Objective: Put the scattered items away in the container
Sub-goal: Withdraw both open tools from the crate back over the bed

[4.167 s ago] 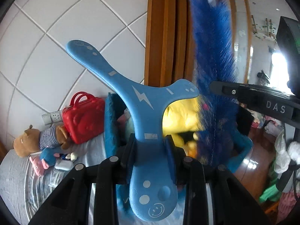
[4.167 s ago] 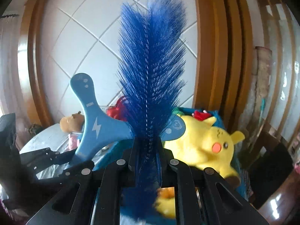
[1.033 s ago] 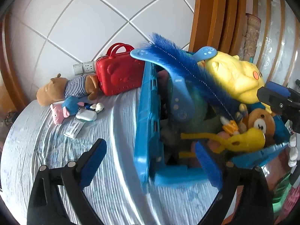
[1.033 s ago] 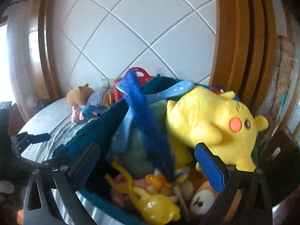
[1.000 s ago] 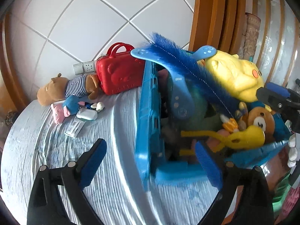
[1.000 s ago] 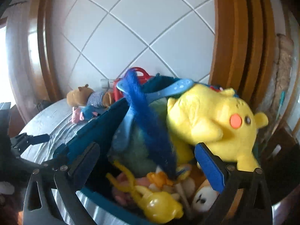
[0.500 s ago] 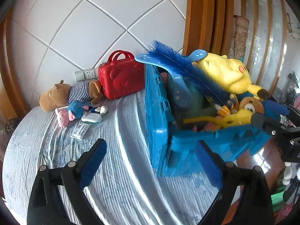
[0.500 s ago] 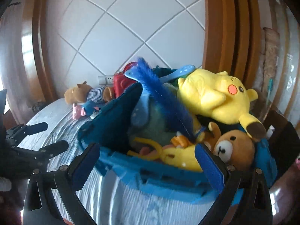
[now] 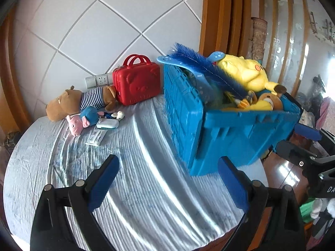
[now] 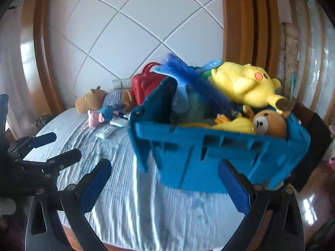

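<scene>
A blue plastic crate (image 9: 240,129) (image 10: 222,146) stands on the right of the bed, full of toys: a blue feather (image 9: 201,62) (image 10: 199,83), a blue boomerang (image 9: 217,55), a yellow plush (image 9: 245,71) (image 10: 242,85) and a brown teddy bear (image 10: 268,123). My left gripper (image 9: 167,177) is open and empty, low in front of the crate's near left corner. My right gripper (image 10: 163,184) is open and empty, in front of the crate's near wall. A brown striped plush (image 9: 79,100), a pink and blue plush (image 9: 83,119) and small items (image 9: 106,123) lie on the bed at the back left.
A red toy suitcase (image 9: 136,83) stands against the tiled wall beside the crate. A white packet (image 9: 96,136) lies on the grey striped sheet (image 9: 136,188). The bed's edge curves round in front. Wooden posts rise behind the crate. Cluttered floor lies to the right.
Both grippers let go of the boomerang and the feather, which now lie in the crate. Both have drawn back and down, so the crate looks farther and its outer walls show.
</scene>
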`<state>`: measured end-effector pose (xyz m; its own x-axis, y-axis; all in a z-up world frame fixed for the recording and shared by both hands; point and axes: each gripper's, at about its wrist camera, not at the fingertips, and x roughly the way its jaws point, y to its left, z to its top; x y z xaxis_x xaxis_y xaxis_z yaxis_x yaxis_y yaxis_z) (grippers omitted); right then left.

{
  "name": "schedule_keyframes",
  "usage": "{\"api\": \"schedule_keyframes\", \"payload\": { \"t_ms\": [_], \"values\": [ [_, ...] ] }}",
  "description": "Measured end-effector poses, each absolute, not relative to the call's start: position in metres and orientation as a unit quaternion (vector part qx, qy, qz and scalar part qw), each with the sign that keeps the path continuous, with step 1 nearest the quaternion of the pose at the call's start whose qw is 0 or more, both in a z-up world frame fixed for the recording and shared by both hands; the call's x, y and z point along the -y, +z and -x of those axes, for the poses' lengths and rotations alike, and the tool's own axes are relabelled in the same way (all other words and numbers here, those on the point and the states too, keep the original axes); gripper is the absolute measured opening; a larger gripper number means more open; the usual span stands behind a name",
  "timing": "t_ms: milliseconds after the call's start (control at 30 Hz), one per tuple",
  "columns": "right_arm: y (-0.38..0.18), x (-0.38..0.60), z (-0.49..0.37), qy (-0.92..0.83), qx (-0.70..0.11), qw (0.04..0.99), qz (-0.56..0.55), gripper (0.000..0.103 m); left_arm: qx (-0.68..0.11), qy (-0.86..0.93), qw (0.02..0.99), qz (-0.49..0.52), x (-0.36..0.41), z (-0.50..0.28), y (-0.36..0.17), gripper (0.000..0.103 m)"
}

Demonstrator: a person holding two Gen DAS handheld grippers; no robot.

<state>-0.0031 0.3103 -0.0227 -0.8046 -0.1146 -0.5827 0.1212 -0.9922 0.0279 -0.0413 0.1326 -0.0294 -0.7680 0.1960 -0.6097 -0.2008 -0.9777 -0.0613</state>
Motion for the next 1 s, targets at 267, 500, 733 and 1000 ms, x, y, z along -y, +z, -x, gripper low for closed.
{"api": "schedule_keyframes", "payload": {
  "t_ms": [267,500,733,1000],
  "values": [
    [-0.034,-0.285,-0.009,-0.946,0.000,0.066,-0.317,0.102,-0.002,0.937,0.102,0.333,-0.111,0.024,-0.038,0.096],
    [-0.043,-0.270,-0.003,-0.940,0.006,0.091,-0.328,0.102,0.002,0.940,0.064,0.335,-0.099,0.026,-0.035,0.096],
    [-0.046,-0.262,0.019,-0.937,-0.002,0.118,-0.329,0.102,0.007,0.940,0.033,0.340,-0.096,0.035,-0.036,0.096],
    [-0.051,-0.254,0.044,-0.931,-0.018,0.151,-0.332,0.102,0.014,0.936,0.003,0.353,-0.096,0.048,-0.044,0.096]
  ]
}}
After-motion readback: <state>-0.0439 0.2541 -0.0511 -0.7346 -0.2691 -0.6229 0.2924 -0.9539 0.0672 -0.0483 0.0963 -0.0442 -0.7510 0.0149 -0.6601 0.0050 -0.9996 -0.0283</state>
